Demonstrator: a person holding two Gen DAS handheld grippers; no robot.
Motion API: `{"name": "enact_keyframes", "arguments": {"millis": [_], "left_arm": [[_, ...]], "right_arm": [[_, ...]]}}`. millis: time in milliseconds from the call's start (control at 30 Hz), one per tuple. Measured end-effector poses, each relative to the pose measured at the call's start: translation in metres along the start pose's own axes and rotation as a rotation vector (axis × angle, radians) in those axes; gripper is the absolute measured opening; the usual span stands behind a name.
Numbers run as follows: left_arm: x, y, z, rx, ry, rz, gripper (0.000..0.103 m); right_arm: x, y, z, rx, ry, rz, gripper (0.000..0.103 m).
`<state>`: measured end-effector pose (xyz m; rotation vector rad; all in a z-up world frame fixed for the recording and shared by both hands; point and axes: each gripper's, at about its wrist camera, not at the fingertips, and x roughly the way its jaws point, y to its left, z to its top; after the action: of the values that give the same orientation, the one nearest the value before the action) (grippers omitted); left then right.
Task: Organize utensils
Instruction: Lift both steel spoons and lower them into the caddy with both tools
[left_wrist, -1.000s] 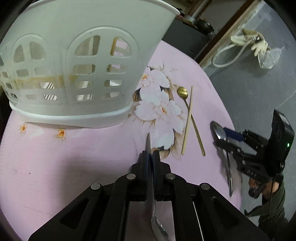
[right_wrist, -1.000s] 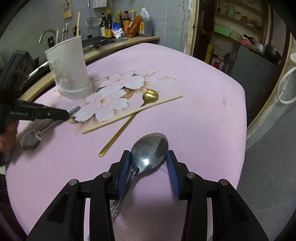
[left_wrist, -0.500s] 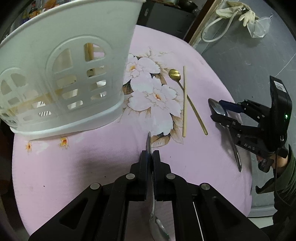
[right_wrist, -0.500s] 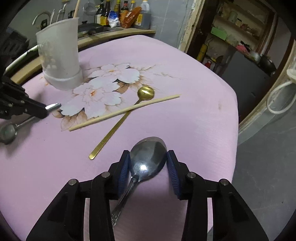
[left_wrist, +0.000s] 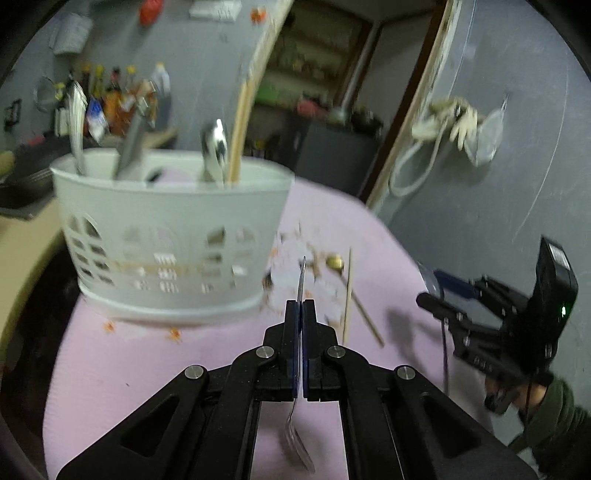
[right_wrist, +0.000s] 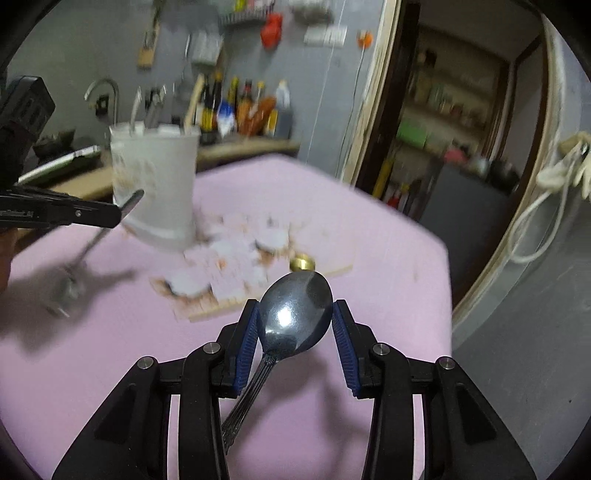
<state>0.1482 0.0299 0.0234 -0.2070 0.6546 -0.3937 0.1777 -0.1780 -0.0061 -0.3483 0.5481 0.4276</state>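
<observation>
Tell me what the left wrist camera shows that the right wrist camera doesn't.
Only the left wrist view shows the person's hand and green sleeve, the spoon bowl standing in the basket, and the left tongs from behind, shut on a thin utensil seen edge-on. Only the right wrist view shows the big steel spoon's bowl face-on, clamped between the right tongs, and the tap. Both show the white basket, the pink cloth, the gold spoon and the sauce bottles.
</observation>
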Motion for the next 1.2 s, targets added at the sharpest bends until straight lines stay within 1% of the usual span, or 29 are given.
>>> {"name": "enact_keyframes", "arguments": {"millis": [33,100,233,300,367,533,733,933,1067,1200], "left_arm": [[-0.006,0.0,0.002,-0.004,-0.041,0.013,0.0],[-0.012,0.0,0.004,-0.013,-0.098,0.034,0.0],[-0.021,0.002,0.012,-0.04,-0.18,0.05,0.0],[-0.029,0.003,0.019,-0.042,-0.213,0.059,0.0],[-0.04,0.006,0.027,-0.039,-0.24,0.052,0.0],[-0.066,0.011,0.053,-0.02,-0.313,0.077,0.0],[-0.089,0.036,0.084,-0.038,-0.363,0.148,0.0],[-0.108,0.065,0.11,-0.053,-0.443,0.227,0.0],[-0.106,0.081,0.123,-0.046,-0.452,0.275,0.0],[-0.088,0.095,0.124,-0.034,-0.428,0.325,0.0]], "right_arm": [[-0.006,0.004,0.003,-0.003,-0.042,-0.018,0.037],[-0.013,0.008,0.009,-0.014,-0.106,-0.046,0.037],[-0.022,0.02,0.02,-0.04,-0.22,-0.1,0.036],[-0.025,0.023,0.026,-0.043,-0.254,-0.111,0.035],[-0.028,0.026,0.035,-0.038,-0.299,-0.114,0.034],[-0.034,0.032,0.065,-0.034,-0.4,-0.113,0.033],[-0.042,0.04,0.105,-0.06,-0.5,-0.086,0.033],[-0.041,0.055,0.146,-0.097,-0.581,-0.053,0.033],[-0.033,0.062,0.167,-0.101,-0.613,-0.028,0.033],[-0.015,0.073,0.175,-0.113,-0.624,-0.027,0.033]]}}
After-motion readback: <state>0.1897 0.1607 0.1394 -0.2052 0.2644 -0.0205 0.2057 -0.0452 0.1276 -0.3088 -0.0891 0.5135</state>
